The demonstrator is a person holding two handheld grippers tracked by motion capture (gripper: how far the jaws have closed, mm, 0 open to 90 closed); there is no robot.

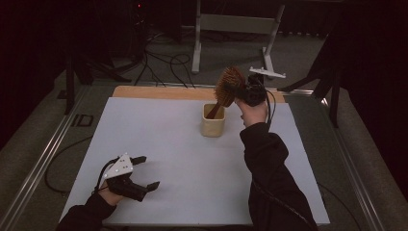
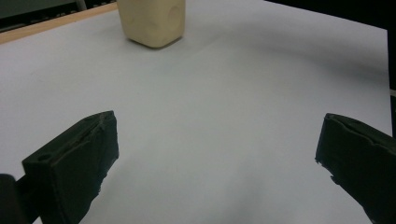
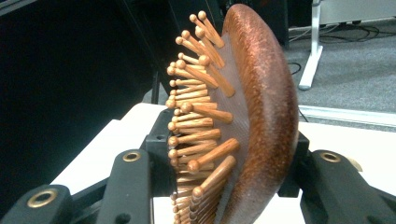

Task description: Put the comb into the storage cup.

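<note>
High view: a wooden brush is held by its head in the right gripper, with the handle down inside a cream cup near the far side of the white table. Right gripper view: the jaws are clamped on the brush from both sides — bristles one way, smooth back the other. The head is likely gripped so the handle can be steered in the cup. The left gripper is rested near the front edge, jaws wide apart and empty — kept out of the way.
</note>
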